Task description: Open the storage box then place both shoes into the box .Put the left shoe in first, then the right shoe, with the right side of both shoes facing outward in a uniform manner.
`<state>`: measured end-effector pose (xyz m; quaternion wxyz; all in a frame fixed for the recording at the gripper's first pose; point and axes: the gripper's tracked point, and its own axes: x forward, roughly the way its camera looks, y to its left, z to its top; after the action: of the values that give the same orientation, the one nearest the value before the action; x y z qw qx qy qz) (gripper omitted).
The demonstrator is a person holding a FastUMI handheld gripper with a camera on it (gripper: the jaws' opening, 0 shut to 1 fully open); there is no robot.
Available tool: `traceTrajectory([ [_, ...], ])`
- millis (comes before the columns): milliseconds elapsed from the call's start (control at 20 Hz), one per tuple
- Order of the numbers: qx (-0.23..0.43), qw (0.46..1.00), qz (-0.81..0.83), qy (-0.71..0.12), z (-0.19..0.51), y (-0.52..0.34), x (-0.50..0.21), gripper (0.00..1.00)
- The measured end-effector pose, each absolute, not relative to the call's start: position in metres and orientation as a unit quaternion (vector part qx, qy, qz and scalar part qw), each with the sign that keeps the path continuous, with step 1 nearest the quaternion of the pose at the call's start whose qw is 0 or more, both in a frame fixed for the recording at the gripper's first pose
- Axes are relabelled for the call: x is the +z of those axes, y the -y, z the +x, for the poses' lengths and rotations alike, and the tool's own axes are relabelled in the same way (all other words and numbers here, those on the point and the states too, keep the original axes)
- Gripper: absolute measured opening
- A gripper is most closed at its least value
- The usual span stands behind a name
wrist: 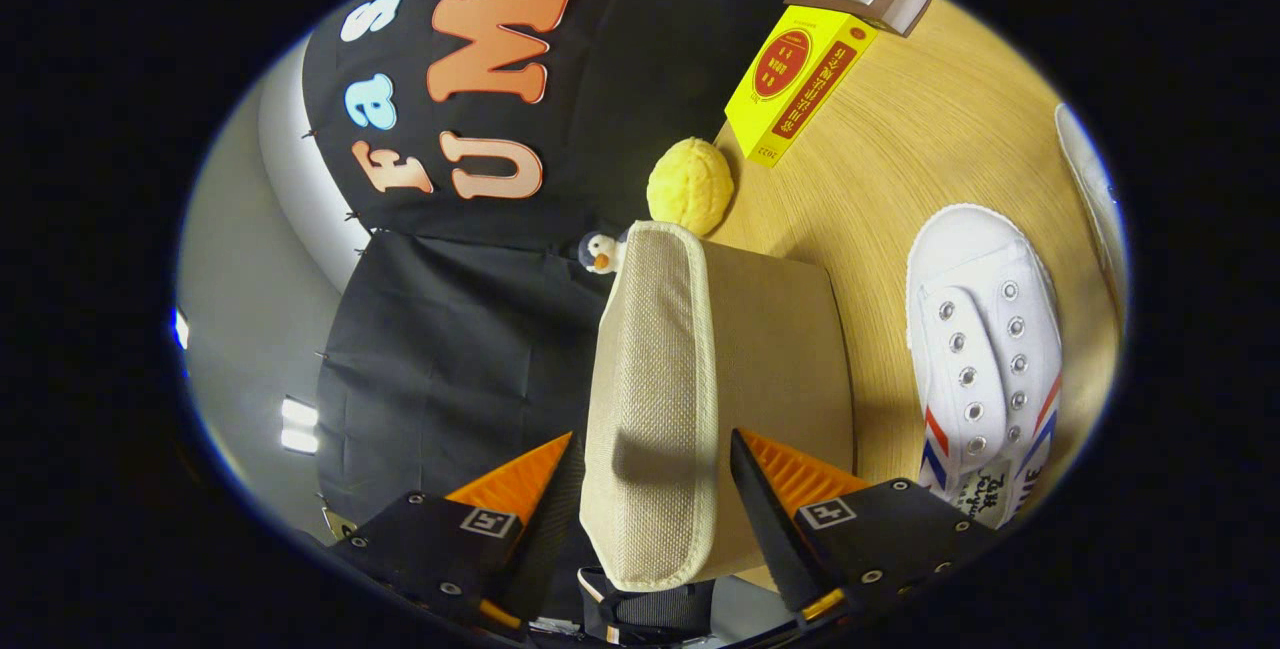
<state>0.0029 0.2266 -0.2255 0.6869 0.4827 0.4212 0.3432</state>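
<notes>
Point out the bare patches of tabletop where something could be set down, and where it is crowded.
Gripper straddles the box lid, fingers either side. Free: bare wood table between yellow box, storage box and white shoe. Crowded: the gap between storage box and shoe, and by the yellow ball.

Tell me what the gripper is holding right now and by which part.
The gripper straddles the storage box's woven lid, near its small pull tab, one finger on each side. Whether both fingers actually press on it cannot be told.

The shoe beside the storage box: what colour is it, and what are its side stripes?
White shoe with red and blue side stripes, clearest in the gripper view.
</notes>
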Motion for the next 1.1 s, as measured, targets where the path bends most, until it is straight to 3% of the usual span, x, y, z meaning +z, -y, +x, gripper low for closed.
traceTrajectory([
  [100, 0.340, 0.694, 0.477, -0.417, 0.003, -0.222, -0.223, 0.75],
  [250, 0.338, 0.700, 0.487, -0.399, 0.005, -0.212, -0.208, 0.42],
  [450, 0.342, 0.716, 0.488, -0.365, 0.008, -0.206, -0.172, 0.06],
  [550, 0.347, 0.726, 0.478, -0.353, 0.005, -0.209, -0.151, 0.01],
  [1100, 0.421, 0.769, 0.373, -0.306, -0.012, -0.306, -0.040, 0.03],
])
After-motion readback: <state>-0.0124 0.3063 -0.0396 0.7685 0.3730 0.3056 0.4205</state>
